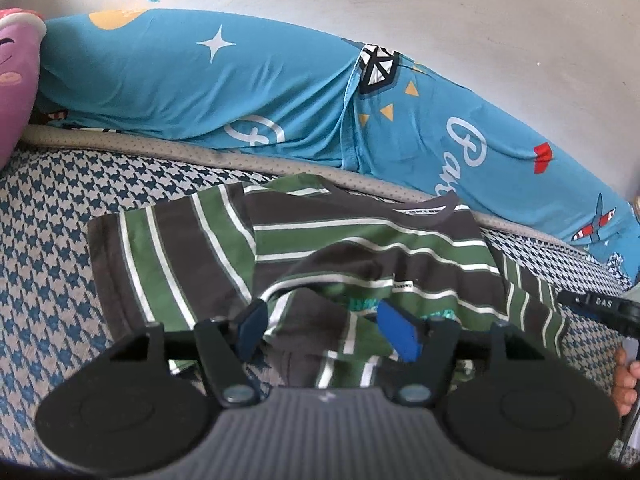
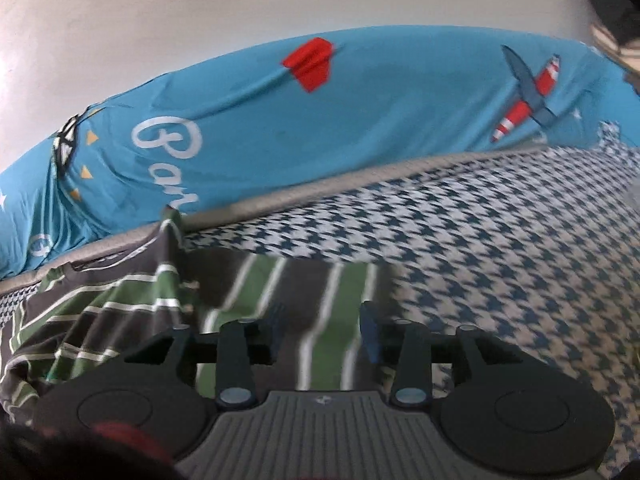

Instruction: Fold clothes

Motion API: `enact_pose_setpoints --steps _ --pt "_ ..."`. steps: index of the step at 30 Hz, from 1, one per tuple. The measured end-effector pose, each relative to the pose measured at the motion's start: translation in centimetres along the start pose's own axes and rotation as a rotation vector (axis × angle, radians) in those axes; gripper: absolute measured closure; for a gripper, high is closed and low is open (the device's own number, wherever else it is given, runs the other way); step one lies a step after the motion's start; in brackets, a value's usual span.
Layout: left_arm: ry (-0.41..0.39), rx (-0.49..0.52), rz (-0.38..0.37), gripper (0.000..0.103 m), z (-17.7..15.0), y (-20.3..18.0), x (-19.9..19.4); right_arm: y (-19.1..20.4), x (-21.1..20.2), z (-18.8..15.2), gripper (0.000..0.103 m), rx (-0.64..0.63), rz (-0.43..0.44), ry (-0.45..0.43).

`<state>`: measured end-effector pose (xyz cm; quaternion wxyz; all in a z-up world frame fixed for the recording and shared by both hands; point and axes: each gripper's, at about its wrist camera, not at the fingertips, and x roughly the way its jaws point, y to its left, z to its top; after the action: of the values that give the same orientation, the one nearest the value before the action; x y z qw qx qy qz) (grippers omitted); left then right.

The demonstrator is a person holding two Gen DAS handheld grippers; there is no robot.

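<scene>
A T-shirt (image 1: 360, 240) with green, brown and white stripes lies partly folded on the houndstooth mattress (image 1: 52, 220). Its lower part is bunched up over the chest. My left gripper (image 1: 326, 330) is open low over that bunched fabric, its blue pads (image 1: 398, 334) on either side of a fold. In the right wrist view, my right gripper (image 2: 322, 334) is open just over the shirt's (image 2: 120, 300) flat right sleeve; the picture is blurred. The right gripper's (image 1: 600, 306) black body and a hand (image 1: 624, 376) show at the far right of the left wrist view.
A long blue pillow (image 1: 240, 92) printed with stars and planes lies along the white wall behind the shirt, past the mattress's grey piping (image 1: 160, 148). A pink plush toy (image 1: 16, 72) sits at the far left. Bare houndstooth mattress (image 2: 500, 248) extends to the right of the shirt.
</scene>
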<state>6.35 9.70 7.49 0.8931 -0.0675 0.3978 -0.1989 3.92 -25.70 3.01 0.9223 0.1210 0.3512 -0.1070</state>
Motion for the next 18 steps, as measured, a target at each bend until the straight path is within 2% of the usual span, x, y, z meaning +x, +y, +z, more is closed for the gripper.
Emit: enact_pose_setpoints --steps 8,11,13,15,18 --pt "0.008 -0.02 -0.006 0.04 0.0 0.3 0.1 -1.4 1.9 -0.9 0.062 0.093 -0.011 -0.007" --pt "0.013 -0.023 -0.008 0.04 0.0 0.5 0.2 -1.0 2.8 -1.1 0.061 0.085 -0.011 -0.003" --pt "0.017 -0.027 -0.006 0.04 0.0 0.6 0.3 -0.5 3.0 -1.1 0.072 0.064 -0.031 -0.017" --pt "0.021 -0.03 -0.008 0.04 0.1 0.6 0.4 -0.1 3.2 -1.1 0.088 0.051 -0.036 -0.028" --pt "0.025 -0.033 -0.008 0.04 0.1 0.5 0.7 0.3 3.2 -1.2 0.095 0.034 -0.043 -0.046"
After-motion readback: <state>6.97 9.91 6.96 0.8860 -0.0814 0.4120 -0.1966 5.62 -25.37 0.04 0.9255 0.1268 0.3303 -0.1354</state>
